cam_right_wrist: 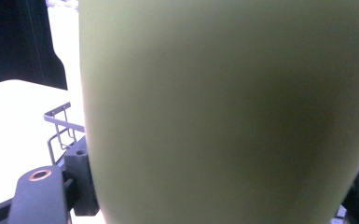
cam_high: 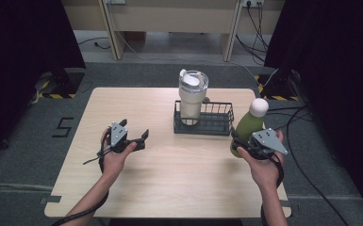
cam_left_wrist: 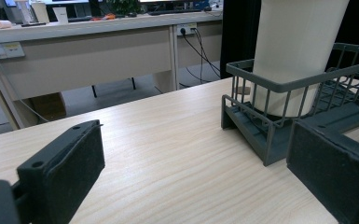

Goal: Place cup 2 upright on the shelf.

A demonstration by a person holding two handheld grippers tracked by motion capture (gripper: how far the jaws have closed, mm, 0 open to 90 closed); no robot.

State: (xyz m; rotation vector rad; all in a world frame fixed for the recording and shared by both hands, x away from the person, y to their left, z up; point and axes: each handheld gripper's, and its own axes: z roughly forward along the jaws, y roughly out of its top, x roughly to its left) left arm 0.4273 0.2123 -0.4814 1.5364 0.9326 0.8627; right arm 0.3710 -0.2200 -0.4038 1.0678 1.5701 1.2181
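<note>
A green bottle (cam_high: 247, 128) with a white cap stands slightly tilted just right of the dark wire basket (cam_high: 214, 127). My right gripper (cam_high: 241, 145) is shut on its lower body, and the bottle's green wall (cam_right_wrist: 224, 112) sits close between the jaws in the right gripper view. A cream tumbler (cam_high: 192, 96) with a clear lid stands upright in the left end of the basket. My left gripper (cam_high: 135, 130) is held low over the table's left half, open and with nothing in it. In the left gripper view (cam_left_wrist: 191, 172) the basket (cam_left_wrist: 270, 84) and tumbler (cam_left_wrist: 293, 51) lie ahead to the right.
The light wooden table (cam_high: 169, 179) has bare surface in the middle and front. A corner of the basket (cam_right_wrist: 58, 116) shows left of the bottle. Behind the table are a desk, cables on the floor and dark curtains on both sides.
</note>
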